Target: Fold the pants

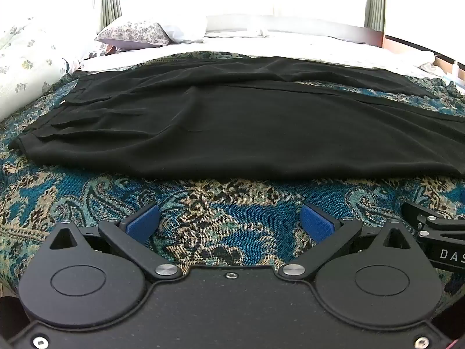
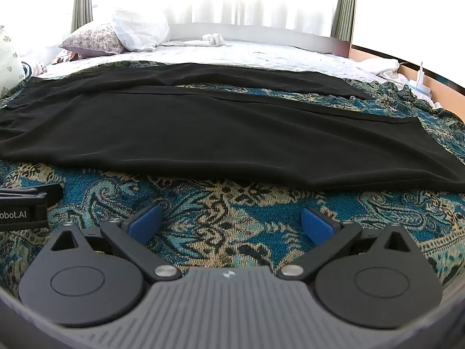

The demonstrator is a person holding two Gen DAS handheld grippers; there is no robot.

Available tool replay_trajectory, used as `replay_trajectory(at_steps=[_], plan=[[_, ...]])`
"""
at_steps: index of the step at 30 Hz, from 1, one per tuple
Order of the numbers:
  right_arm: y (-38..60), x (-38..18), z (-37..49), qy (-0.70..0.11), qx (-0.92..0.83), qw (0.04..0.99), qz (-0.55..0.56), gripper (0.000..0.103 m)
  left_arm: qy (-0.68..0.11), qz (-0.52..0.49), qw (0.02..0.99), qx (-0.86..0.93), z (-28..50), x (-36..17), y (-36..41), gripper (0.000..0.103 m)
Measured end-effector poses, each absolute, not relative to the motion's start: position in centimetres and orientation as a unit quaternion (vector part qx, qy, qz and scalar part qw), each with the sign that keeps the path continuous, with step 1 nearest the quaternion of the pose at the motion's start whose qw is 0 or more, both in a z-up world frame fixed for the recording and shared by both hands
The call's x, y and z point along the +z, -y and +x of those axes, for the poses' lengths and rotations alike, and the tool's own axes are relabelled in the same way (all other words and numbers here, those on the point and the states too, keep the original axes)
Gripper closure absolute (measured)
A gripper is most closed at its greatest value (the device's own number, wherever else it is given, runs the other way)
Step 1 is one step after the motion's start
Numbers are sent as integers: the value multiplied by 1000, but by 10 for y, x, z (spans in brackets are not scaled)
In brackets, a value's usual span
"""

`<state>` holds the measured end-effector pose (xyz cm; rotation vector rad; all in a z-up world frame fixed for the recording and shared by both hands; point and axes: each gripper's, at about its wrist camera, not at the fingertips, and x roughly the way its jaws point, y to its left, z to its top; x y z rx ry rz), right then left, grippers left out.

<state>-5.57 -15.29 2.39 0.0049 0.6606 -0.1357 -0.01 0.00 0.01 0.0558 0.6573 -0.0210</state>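
Note:
Black pants (image 1: 232, 128) lie spread flat across a blue paisley bedspread (image 1: 203, 226), waistband at the left, legs running right. They also show in the right wrist view (image 2: 221, 133), with the leg hems at the right. My left gripper (image 1: 229, 222) is open and empty, just above the bedspread, short of the pants' near edge. My right gripper (image 2: 231, 222) is open and empty, likewise short of the near edge. Each gripper's side shows at the edge of the other's view.
A patterned pillow (image 1: 136, 33) and a white pillow (image 2: 139, 29) lie at the far left of the bed. A floral duvet (image 1: 32, 61) is bunched at the left. White sheet (image 2: 261, 55) and headboard (image 2: 261, 33) lie beyond the pants.

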Motion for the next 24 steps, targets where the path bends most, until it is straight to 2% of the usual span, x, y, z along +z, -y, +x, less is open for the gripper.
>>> replay_trajectory(at_steps=[24], plan=[[152,26,-59,-334,-59,941,7,0,-328,25,944,-11,0,0,0,0]])
